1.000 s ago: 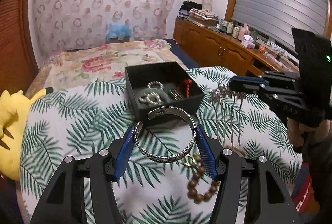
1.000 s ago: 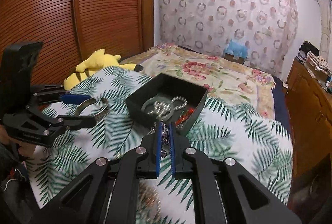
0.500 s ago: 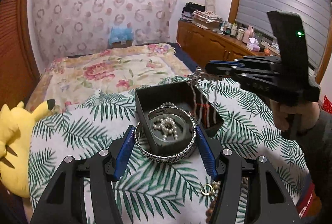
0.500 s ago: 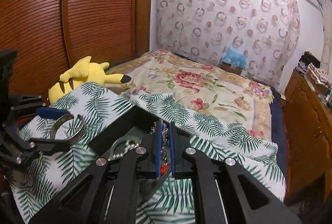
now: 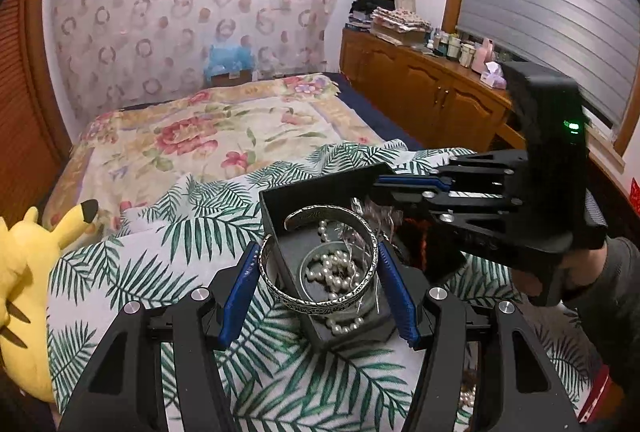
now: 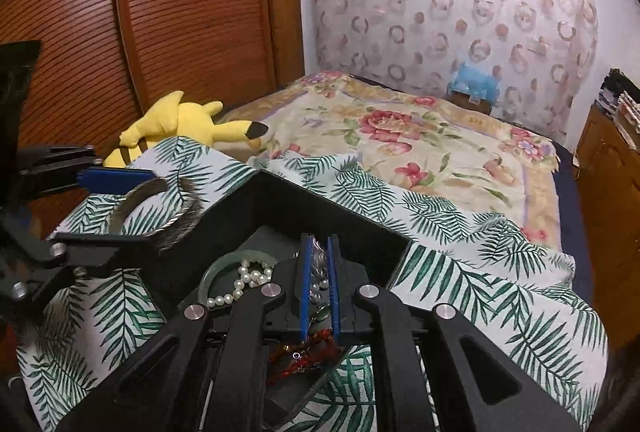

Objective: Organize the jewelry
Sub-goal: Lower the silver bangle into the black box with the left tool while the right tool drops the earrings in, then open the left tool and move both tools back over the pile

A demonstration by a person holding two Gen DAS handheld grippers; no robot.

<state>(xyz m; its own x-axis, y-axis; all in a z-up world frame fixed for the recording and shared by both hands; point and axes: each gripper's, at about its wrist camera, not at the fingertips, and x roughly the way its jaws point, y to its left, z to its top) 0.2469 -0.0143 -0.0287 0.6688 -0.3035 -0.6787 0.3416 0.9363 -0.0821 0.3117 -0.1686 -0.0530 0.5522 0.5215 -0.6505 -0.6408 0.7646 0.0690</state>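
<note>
Left tongs (image 5: 318, 282) gripping cuff (image 5: 320, 260) across its width, over box (image 6: 280, 199) — right tongs (image 6: 317, 284) pinching chain (image 6: 316, 274), both poised for dropping in.

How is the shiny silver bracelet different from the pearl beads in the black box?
The silver bracelet is one stiff, carved metal band with a gap; the pearl beads are many small white balls on a floppy strand. The bracelet is gripped in the left gripper above the black box; the pearls lie loose inside it. Both are jewelry.
</note>
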